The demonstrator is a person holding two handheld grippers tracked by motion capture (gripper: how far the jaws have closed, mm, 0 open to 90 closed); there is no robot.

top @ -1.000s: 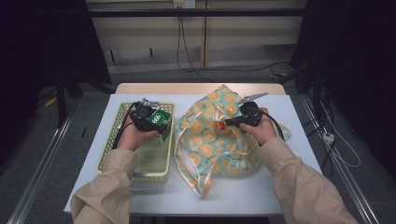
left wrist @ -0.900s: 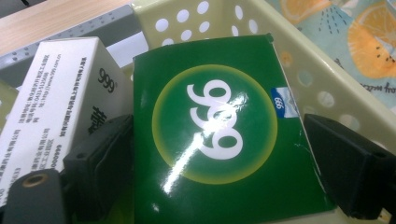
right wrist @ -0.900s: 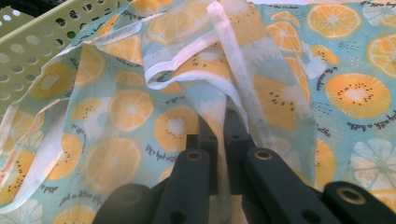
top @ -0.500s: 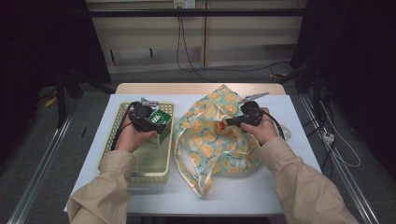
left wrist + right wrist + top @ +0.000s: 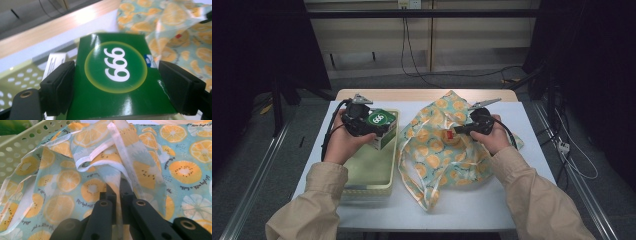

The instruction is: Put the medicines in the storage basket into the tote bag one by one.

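While my left gripper clamps the green box marked 666 between its jaws, that box hangs over the far end of the pale green perforated basket; my right gripper, jaws pinched tight on a fold of the orange-slice printed bag, holds that fabric lifted; bag lies crumpled on the tabletop, just beside the basket.

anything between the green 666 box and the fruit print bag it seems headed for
Nothing visible. The left gripper holds the green 666 box over the perforated tray, right beside the fruit-print bag. The right gripper pinches the bag's edge; whether its mouth is open cannot be told.
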